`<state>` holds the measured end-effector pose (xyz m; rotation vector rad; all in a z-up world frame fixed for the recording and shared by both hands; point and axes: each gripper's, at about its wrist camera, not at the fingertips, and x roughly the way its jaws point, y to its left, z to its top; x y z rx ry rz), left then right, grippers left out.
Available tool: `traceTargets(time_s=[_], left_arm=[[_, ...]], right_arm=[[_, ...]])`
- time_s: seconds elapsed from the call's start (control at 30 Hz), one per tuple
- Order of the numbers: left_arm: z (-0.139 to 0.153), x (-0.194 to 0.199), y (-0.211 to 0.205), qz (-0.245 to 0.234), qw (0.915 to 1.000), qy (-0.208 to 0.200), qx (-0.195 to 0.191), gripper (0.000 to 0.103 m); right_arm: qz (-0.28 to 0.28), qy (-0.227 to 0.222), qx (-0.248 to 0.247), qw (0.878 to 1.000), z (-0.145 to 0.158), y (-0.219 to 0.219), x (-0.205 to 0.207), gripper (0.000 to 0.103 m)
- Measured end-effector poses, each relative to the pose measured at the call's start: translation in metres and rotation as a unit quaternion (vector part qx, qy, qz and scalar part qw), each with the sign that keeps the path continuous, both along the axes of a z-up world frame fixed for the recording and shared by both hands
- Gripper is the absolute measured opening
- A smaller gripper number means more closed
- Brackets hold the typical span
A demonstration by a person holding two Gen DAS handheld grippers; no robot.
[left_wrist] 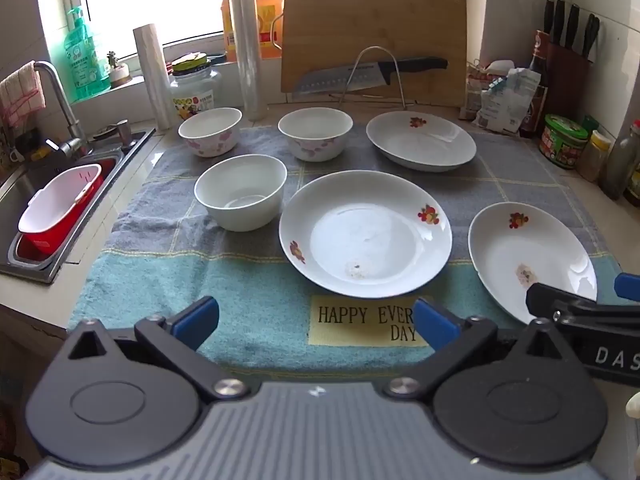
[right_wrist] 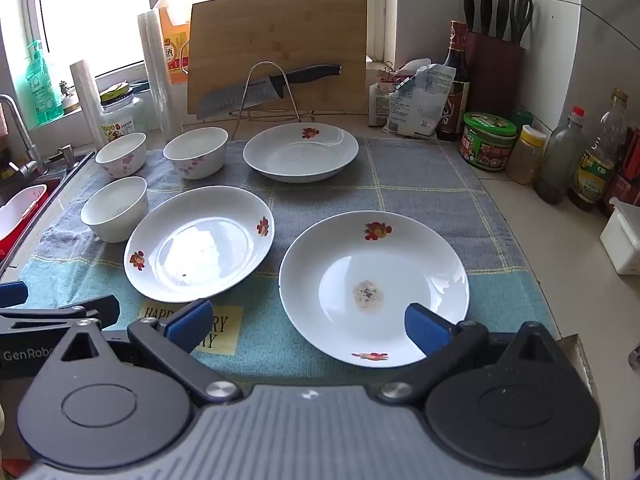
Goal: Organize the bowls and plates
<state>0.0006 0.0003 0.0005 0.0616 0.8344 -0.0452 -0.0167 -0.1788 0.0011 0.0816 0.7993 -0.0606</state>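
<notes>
Three white flower-print plates lie on the towel: a middle plate [left_wrist: 366, 234] [right_wrist: 200, 243], a far plate [left_wrist: 421, 141] [right_wrist: 301, 152] and a near right plate [left_wrist: 532, 258] [right_wrist: 374, 286]. Three white bowls stand at the left: a plain bowl [left_wrist: 241, 192] [right_wrist: 115, 208] and two flowered bowls [left_wrist: 211, 131] [left_wrist: 316, 133]. My left gripper [left_wrist: 316, 324] hangs open over the towel's front edge, nothing between its fingers. My right gripper [right_wrist: 308, 328] is open above the near rim of the right plate, touching nothing. Each gripper shows at the edge of the other's view.
A blue-grey towel [left_wrist: 180, 280] covers the counter. A sink [left_wrist: 24, 200] with a red and white basin lies to the left. Behind stand a cutting board [left_wrist: 374, 32], a knife on a wire rack [left_wrist: 372, 74], and rolls of wrap. Jars and bottles [right_wrist: 560, 160] crowd the right.
</notes>
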Motion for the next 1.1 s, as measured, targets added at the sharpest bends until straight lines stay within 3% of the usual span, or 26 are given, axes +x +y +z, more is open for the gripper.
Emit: traceTargets(time_s=[1.1], left_arm=[[0.005, 0.0, 0.0, 0.003, 1.0, -0.009, 0.003, 0.102]], right_arm=[[0.0, -0.008, -0.004, 1.0, 0.006, 0.001, 0.0, 0.103]])
